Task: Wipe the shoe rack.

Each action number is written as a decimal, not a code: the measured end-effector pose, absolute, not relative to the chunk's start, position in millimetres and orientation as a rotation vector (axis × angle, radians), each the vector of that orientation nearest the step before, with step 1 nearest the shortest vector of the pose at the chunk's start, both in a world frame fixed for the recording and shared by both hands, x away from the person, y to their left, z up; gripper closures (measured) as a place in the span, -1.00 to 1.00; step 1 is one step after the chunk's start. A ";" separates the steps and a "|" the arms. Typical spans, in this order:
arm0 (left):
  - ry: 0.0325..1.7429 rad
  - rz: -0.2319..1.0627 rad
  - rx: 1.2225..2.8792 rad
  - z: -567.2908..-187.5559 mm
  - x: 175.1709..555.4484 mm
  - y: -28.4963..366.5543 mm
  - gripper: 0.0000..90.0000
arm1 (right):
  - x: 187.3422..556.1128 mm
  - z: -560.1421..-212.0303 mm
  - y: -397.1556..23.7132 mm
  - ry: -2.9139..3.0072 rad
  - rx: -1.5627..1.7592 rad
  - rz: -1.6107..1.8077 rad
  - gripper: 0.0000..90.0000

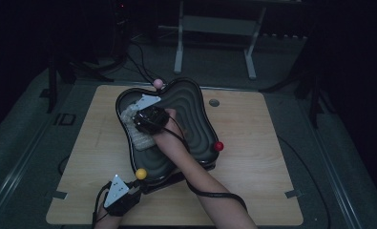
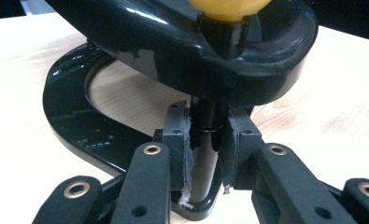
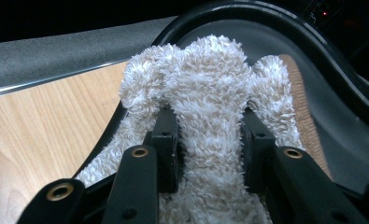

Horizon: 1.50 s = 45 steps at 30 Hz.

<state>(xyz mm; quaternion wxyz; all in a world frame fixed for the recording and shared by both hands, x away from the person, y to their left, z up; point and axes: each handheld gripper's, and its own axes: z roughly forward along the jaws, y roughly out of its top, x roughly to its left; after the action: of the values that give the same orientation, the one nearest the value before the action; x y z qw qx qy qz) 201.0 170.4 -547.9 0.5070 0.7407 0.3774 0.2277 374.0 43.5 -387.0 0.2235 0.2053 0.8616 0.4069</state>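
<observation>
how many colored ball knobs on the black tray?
3. Pink ball at the far rim, red ball at the right rim, yellow ball at the near rim, by the left gripper. Another could hide behind the forearm.

Fluffy cloth (image 3: 210,93), glossy plastic tray (image 1: 195,119), wood table (image 1: 253,143)

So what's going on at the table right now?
A person is wiping a black wavy tray with a fluffy cream cloth. The right tool is shut on a bunched fold of the cloth, which lies against the tray's inner left side. The left tool steadies the tray, clamped on the black post under its yellow ball.
</observation>
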 end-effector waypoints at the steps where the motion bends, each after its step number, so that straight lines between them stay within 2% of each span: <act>1: 0.911 0.550 1.784 -548.1 200.9 170.3 0.63 | 372.8 -388.4 42.1 2.378 0.566 1.130 0.45; 8: 0.913 0.550 1.785 -547.9 200.8 170.2 0.63 | 364.5 -395.2 34.5 2.375 0.575 1.153 0.45; 33: 0.911 0.559 1.793 -547.4 200.6 169.4 0.63 | 300.4 -437.8 -1.0 2.417 0.568 1.252 0.46; 45: 0.913 0.561 1.795 -547.2 200.4 168.8 0.63 | 287.6 -445.0 -18.0 2.473 0.524 1.205 0.49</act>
<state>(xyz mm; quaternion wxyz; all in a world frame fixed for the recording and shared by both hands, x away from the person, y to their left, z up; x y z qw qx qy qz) 200.4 168.8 -547.2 0.5017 0.7426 0.3780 0.2320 287.6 -18.0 -445.0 0.1698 0.1845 0.8702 0.4241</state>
